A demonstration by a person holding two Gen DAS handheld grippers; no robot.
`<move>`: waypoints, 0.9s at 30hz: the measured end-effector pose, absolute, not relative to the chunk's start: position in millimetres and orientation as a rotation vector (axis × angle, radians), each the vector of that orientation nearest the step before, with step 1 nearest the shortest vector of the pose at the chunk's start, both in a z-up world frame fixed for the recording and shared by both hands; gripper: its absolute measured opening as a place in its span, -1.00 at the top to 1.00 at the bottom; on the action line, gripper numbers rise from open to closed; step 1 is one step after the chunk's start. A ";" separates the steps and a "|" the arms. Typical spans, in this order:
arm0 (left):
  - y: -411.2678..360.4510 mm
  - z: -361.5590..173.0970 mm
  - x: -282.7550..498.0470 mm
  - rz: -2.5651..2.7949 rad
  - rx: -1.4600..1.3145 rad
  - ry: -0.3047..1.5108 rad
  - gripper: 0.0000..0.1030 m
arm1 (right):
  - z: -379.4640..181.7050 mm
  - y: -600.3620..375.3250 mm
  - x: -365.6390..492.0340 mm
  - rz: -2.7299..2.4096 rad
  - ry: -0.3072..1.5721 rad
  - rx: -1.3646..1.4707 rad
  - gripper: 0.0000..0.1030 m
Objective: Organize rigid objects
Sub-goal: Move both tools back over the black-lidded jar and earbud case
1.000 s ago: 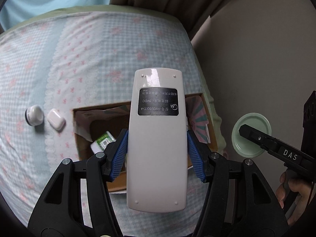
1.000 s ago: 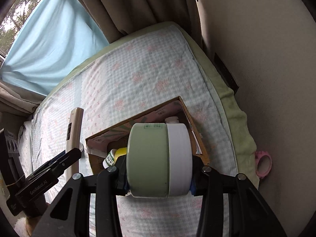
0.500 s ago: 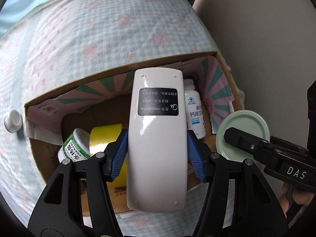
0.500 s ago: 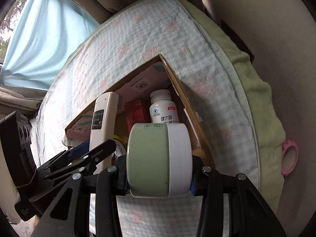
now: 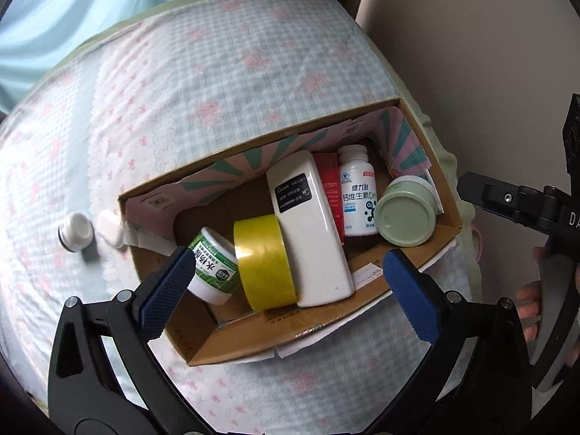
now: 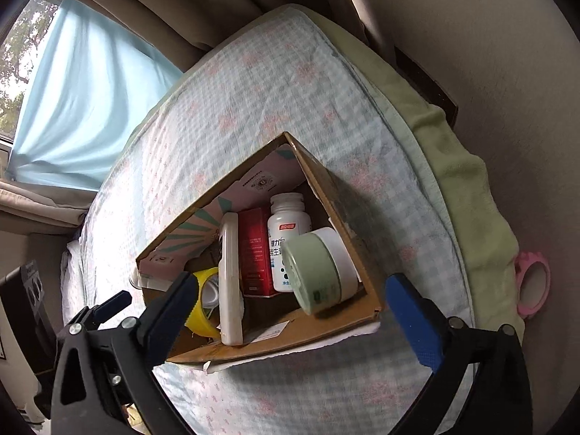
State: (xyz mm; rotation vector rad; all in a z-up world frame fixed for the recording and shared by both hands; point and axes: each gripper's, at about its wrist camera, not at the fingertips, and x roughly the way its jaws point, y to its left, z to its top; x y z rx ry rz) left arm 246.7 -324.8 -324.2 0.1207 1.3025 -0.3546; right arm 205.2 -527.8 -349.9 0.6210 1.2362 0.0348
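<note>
**A:** Start with the left wrist view. What is different from half a second ago?

**B:** The left gripper (image 5: 286,275) was clamped on the white remote (image 5: 308,228); now its jaws stand wide and empty, and the remote lies in the cardboard box (image 5: 253,337), propped on the yellow tape roll (image 5: 264,264) with the red carton (image 5: 330,192) on its other side. The green-lidded jar (image 5: 406,210) sits at the box's right end, against the white supplement bottle (image 5: 357,192). A green-labelled tub (image 5: 214,264) is at the left end.

**A:** Anything still outside?

**B:** Two small white items, a round cap (image 5: 74,232) and an earbud case (image 5: 110,232), rest on the bed (image 5: 217,72) just beside the box's left wall.

**A:** And the right wrist view?

**B:** Same story. The right gripper (image 6: 293,311) has let go of the jar (image 6: 319,272); its jaws are spread wide above the box (image 6: 275,344). The jar lies tilted in the near corner, the remote (image 6: 230,282) on its edge.

**A:** So?

**B:** Both drops look finished; I judge those two white pieces come next.
</note>
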 end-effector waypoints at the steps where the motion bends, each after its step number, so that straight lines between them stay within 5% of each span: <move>1: -322.9 -322.8 246.6 -0.349 0.119 1.300 -0.99 | -350.0 -527.0 205.9 0.038 1.238 0.626 -0.99; 27: -162.8 -242.1 187.7 -0.249 0.038 1.174 -0.99 | -252.8 -431.1 185.3 0.072 1.154 0.416 -1.00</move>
